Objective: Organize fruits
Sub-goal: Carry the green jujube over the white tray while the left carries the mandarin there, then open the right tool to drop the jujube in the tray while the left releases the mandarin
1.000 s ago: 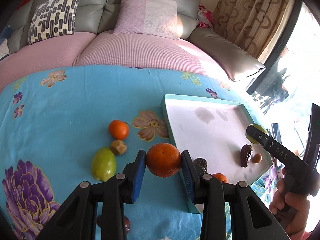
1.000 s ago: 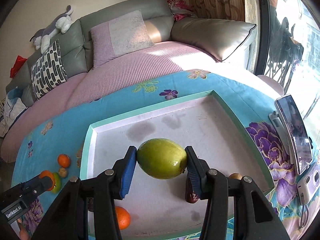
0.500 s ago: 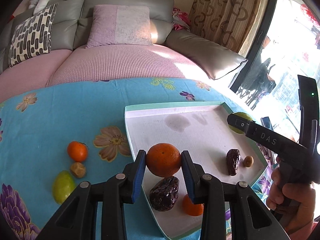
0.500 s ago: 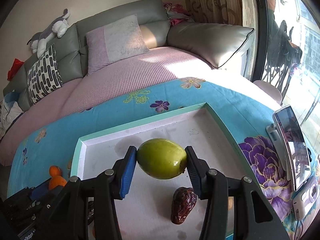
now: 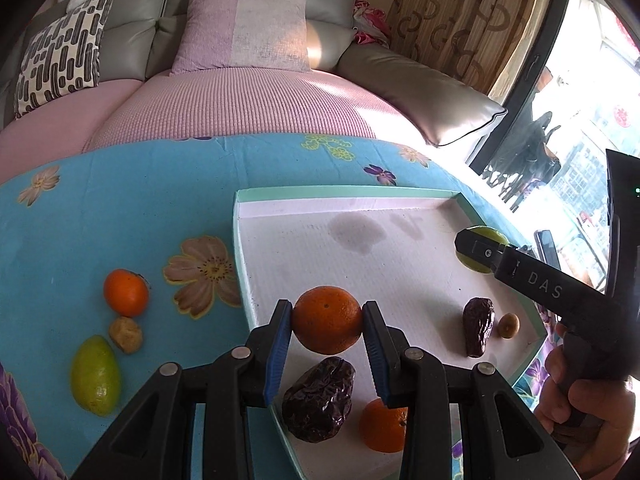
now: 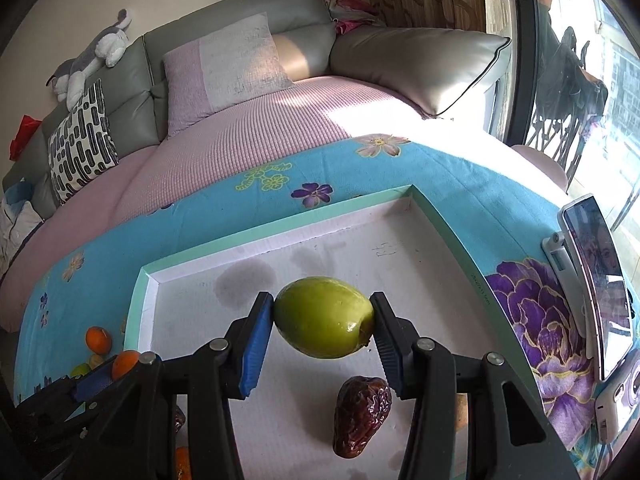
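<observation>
My left gripper (image 5: 326, 334) is shut on an orange (image 5: 326, 319), held above the near left part of the white tray (image 5: 344, 192). In the tray lie two dark dates (image 5: 319, 398) (image 5: 477, 326), a small orange (image 5: 382, 424) and a small brown fruit (image 5: 508, 325). My right gripper (image 6: 323, 326) is shut on a green fruit (image 6: 323, 322) above the tray's middle (image 6: 280, 232), with a date (image 6: 360, 416) below it. It also shows at the right of the left wrist view, right gripper (image 5: 480, 250).
On the blue flowered cloth left of the tray lie a small orange (image 5: 126, 292), a brown fruit (image 5: 126, 334) and a green fruit (image 5: 95, 376). A phone (image 6: 596, 288) on a stand and a camera are right of the tray. A pink sofa is behind.
Both grippers moved with their fruit: the left one went right from over the cloth to over the tray, and the right one came further in over the tray, above a date.
</observation>
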Motion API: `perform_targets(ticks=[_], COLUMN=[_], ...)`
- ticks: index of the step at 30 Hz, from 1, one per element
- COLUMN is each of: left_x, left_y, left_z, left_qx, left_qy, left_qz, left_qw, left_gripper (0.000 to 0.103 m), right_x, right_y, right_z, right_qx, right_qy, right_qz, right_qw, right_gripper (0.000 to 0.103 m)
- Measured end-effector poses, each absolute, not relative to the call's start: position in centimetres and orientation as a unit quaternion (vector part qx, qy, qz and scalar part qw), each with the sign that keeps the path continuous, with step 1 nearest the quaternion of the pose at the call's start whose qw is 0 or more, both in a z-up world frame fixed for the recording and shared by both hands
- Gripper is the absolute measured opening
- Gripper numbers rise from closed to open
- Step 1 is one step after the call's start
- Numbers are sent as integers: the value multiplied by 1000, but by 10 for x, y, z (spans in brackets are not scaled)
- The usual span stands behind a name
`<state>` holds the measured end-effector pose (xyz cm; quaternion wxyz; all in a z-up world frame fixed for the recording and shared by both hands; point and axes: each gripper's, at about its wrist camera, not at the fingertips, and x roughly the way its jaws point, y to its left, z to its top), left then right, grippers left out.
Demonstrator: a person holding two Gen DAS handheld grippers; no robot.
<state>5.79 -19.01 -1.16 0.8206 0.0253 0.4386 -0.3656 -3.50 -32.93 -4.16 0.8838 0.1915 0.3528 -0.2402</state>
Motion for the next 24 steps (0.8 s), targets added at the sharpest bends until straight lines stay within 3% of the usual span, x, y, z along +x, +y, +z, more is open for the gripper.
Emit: perform_targets(ticks=[10,24], left_x=[59,58], left_y=[-197,-200], left_z=[-33,-34], left_qx=[41,45], left_qy=[467,473], left_qz=[-359,-360], left_qw=[807,803], left_gripper=[38,39], right_x=[-24,-23], right_y=[-332,-329], right_z=[-75,-73], right_qx=[197,182], right_qy=[404,406], right_qz=[-234,-240], right_qw=[862,863], right_gripper=[51,51])
